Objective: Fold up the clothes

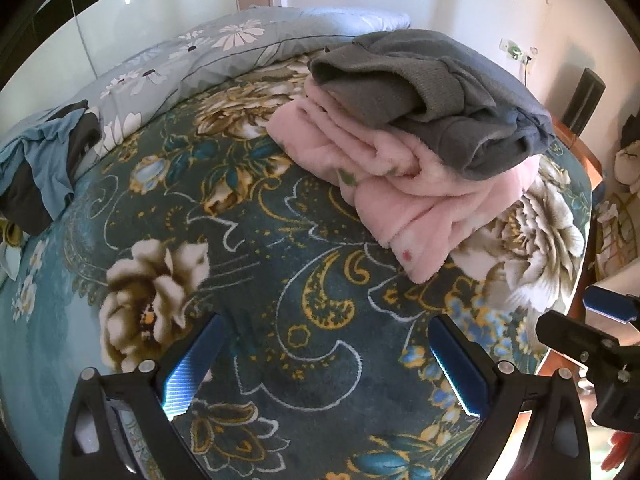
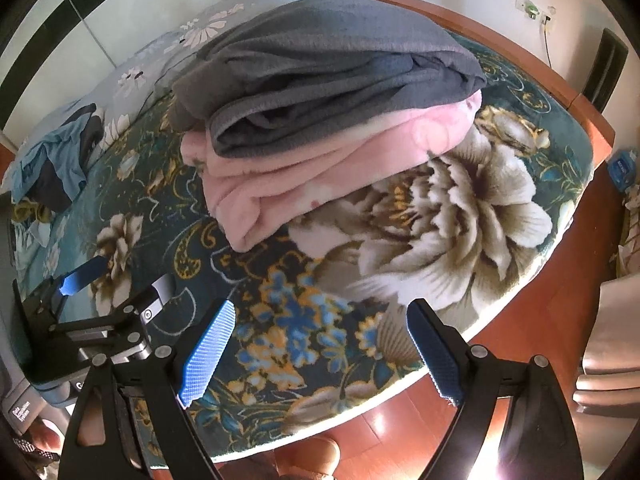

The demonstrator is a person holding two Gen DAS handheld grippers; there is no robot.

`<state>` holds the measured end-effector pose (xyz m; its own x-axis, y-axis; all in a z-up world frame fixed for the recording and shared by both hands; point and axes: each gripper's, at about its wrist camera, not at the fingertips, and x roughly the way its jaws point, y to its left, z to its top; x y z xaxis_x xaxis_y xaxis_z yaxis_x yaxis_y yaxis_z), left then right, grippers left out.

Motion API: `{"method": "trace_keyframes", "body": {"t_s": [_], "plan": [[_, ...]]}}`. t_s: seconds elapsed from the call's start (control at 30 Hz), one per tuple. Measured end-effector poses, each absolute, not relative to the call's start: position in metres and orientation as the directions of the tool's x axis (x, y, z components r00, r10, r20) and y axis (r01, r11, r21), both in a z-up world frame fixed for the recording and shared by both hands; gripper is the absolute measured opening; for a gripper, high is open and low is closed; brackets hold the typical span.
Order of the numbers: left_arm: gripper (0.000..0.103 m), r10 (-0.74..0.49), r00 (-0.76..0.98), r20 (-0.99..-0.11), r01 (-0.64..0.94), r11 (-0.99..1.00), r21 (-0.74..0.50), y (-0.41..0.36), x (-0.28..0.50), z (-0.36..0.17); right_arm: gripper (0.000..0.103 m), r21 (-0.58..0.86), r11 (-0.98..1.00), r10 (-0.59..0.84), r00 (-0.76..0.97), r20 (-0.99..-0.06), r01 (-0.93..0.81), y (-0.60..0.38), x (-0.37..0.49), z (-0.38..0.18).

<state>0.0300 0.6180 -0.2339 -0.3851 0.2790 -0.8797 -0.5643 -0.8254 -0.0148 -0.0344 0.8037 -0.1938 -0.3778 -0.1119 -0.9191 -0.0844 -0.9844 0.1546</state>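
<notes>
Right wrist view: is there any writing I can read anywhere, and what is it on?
"Data Acquisition System", small and only roughly legible: label on the grey device at bottom left.
"G", the rest cut off: body of the left tool.
Blue packet beside the bed: print too blurred to read.

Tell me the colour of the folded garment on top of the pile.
Grey garment, over a pink one; clearest in the right wrist view.

Grey device (image 2: 24, 412): small label "Data Acquisition System", barely legible.

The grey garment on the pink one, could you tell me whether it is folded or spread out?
Folded: the grey garment sits as a compact layered bundle atop the pink garment.
</notes>
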Motion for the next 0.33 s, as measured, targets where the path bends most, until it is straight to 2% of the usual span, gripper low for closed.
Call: {"method": "trace_keyframes", "body": {"t_s": [0.33], "plan": [[0.103,0.271,-0.423,-0.864,-0.547,-0.837,0.005,0.6203,0.0328,-0.2262,0.089,0.170,-0.982,-0.127,-0.384,-0.914,-0.079,0.8068,-0.0330,-0.1917]]}}
